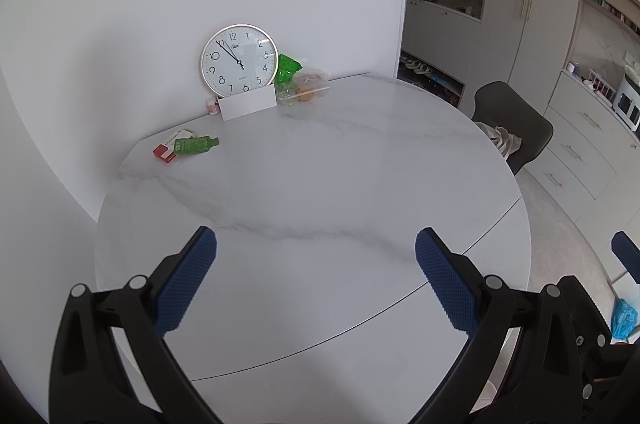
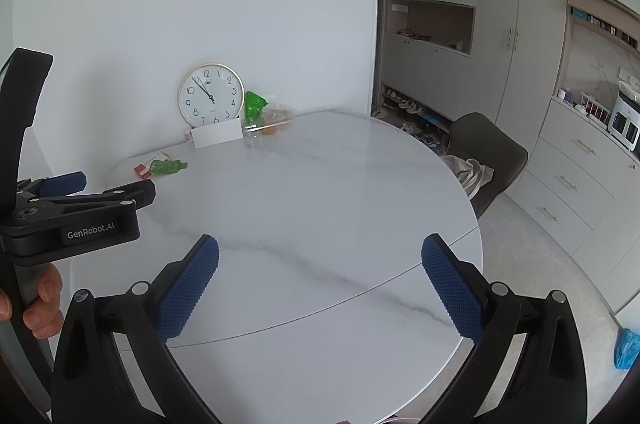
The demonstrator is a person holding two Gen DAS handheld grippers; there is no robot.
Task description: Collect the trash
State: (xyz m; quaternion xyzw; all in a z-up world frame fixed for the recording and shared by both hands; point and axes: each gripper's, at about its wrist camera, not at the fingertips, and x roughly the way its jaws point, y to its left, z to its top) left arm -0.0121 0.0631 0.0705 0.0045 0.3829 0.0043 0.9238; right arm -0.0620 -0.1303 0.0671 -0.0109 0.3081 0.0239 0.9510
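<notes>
A green plastic bottle [image 1: 196, 145] lies on its side at the far left of the white marble table [image 1: 320, 192], against a red and white small box [image 1: 170, 147]. Both show in the right wrist view too: the bottle [image 2: 168, 166] and the box [image 2: 147, 166]. A green crumpled wrapper [image 1: 287, 68] and a clear food container [image 1: 306, 89] sit by the wall. My left gripper [image 1: 316, 244] is open and empty above the near table. My right gripper [image 2: 320, 250] is open and empty; the left gripper shows at the left edge of its view [image 2: 100, 190].
A round wall clock [image 1: 239, 58] leans on the wall behind a white card [image 1: 248, 106]. A dark chair [image 1: 516, 122] with a cloth on it stands at the table's right. Cabinets line the right side. A blue bag [image 1: 623, 318] lies on the floor.
</notes>
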